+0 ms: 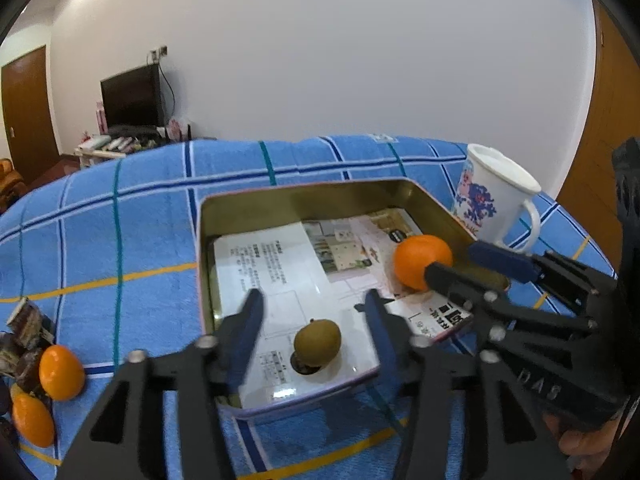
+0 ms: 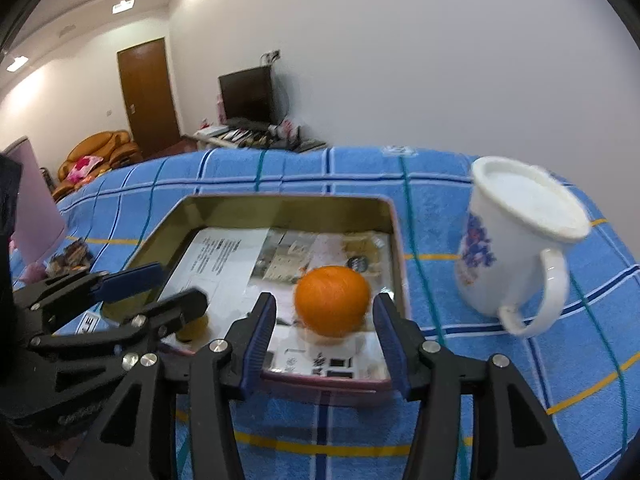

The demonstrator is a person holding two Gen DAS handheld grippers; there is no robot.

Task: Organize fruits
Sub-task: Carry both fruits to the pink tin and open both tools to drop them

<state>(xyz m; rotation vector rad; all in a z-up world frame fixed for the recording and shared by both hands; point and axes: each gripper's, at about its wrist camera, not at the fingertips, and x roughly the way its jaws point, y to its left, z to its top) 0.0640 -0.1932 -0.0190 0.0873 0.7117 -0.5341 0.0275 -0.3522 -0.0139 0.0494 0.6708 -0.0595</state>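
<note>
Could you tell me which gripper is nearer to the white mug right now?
The right gripper. It is open around the orange in the tin, with the white mug just off to its right; the left gripper is open around the small green fruit, farther away.

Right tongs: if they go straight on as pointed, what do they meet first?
Probably the orange. It sits in the tin directly between the open right tongs. Depth is unclear.

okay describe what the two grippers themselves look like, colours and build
Both the left gripper and right gripper are matte black plastic linkage frames with triangular cutouts, silver bolt heads at the pivots, and dark blue pads on the fingers. Embossed lettering marks the bodies.
</note>
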